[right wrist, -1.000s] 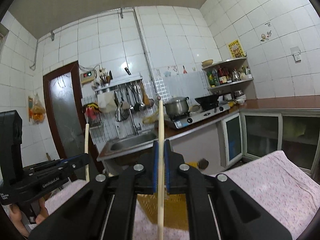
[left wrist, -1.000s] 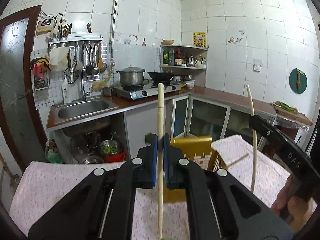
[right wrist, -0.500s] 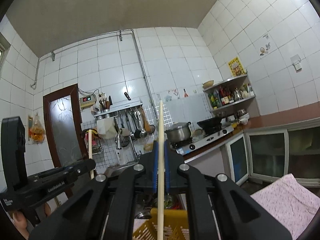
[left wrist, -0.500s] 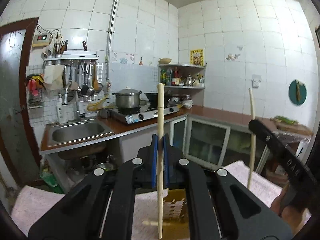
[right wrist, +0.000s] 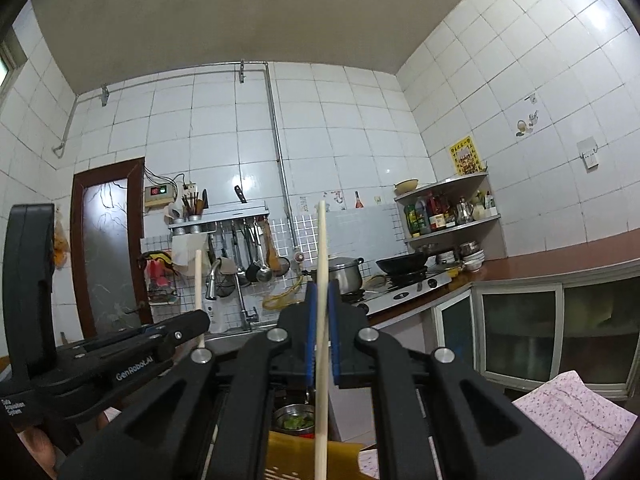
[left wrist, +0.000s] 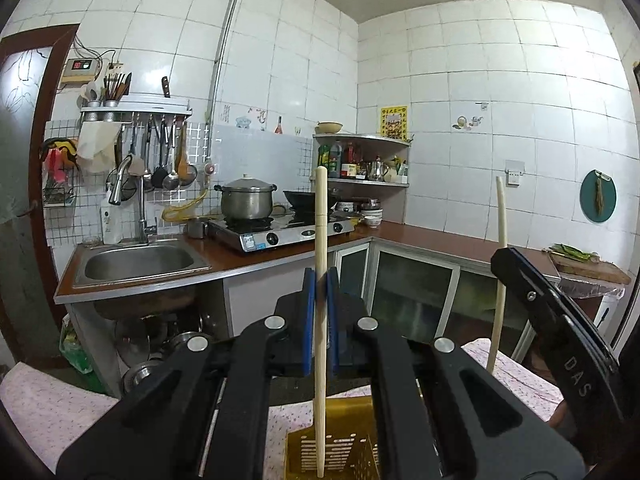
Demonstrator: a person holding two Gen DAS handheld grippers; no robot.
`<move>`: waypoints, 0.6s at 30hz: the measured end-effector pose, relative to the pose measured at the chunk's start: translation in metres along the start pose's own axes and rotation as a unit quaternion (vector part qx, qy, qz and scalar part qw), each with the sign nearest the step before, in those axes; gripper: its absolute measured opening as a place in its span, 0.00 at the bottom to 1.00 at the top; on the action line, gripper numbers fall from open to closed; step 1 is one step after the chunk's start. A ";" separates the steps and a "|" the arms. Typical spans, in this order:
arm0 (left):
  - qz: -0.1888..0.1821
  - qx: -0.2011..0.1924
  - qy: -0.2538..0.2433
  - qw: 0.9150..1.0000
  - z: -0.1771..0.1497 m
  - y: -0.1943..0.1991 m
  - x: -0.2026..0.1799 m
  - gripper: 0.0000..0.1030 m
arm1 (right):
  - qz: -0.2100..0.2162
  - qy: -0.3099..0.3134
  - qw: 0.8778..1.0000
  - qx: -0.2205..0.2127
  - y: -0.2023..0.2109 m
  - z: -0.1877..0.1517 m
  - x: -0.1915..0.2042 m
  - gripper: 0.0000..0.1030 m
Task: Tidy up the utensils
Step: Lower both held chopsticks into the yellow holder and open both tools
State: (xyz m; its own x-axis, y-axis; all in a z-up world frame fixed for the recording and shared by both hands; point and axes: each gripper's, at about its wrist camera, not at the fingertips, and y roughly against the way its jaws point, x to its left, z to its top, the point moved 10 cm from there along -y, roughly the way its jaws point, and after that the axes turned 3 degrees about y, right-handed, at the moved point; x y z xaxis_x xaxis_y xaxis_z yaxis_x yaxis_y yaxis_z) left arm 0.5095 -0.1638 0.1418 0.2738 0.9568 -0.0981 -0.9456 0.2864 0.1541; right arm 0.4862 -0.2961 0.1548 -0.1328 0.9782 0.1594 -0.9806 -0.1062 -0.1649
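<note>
My left gripper (left wrist: 320, 280) is shut on a pale wooden chopstick (left wrist: 320, 240) that stands upright between its blue pads. Its lower end hangs just above a yellow slotted basket (left wrist: 340, 444) on the floral tablecloth. My right gripper (right wrist: 320, 292) is shut on a second upright chopstick (right wrist: 321, 264), above the same yellow basket (right wrist: 296, 456). In the left wrist view the right gripper's black body (left wrist: 560, 328) shows at the right with its chopstick (left wrist: 499, 280). In the right wrist view the left gripper (right wrist: 120, 352) shows at the left with its chopstick (right wrist: 198, 296).
A floral tablecloth (left wrist: 52, 404) covers the table below. Beyond it run a counter with a steel sink (left wrist: 136, 264), a gas stove with a pot (left wrist: 248, 200) and a wok, a corner shelf of bottles (left wrist: 360, 164) and hanging utensils (left wrist: 168, 160).
Both grippers have tilted upward and moved over the basket, so less table and more wall and ceiling show. Each keeps its chopstick clamped upright.
</note>
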 end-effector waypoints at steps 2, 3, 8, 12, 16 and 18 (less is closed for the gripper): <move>0.002 -0.009 0.003 1.000 -0.004 -0.002 0.002 0.04 | -0.005 -0.002 1.000 -0.011 0.001 0.000 -0.002 0.06; 0.003 -0.012 0.003 1.000 -0.007 -0.003 0.004 0.05 | -0.012 -0.003 1.000 -0.020 0.004 0.001 -0.004 0.06; -0.003 -0.018 0.013 1.000 -0.026 -0.005 0.010 0.04 | -0.024 0.002 0.999 -0.029 0.010 -0.007 -0.009 0.06; -0.005 -0.015 0.017 1.000 -0.033 -0.009 0.013 0.04 | -0.025 0.007 0.999 -0.042 0.016 -0.001 -0.006 0.06; 0.000 -0.018 0.015 1.000 -0.034 -0.012 0.016 0.04 | -0.028 0.013 0.998 -0.057 0.028 0.003 0.005 0.06; 0.002 -0.023 0.017 1.000 -0.037 -0.009 0.016 0.04 | -0.040 0.032 0.997 -0.065 0.033 0.000 0.014 0.06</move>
State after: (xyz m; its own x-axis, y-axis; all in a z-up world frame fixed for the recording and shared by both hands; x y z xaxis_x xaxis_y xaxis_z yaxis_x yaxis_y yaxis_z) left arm 0.5162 -0.1526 0.1025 0.2641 0.9557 -0.1301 -0.9541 0.2786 0.1097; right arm 0.4521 -0.2862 0.1518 -0.0422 0.9925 0.1147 -0.9603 -0.0086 -0.2788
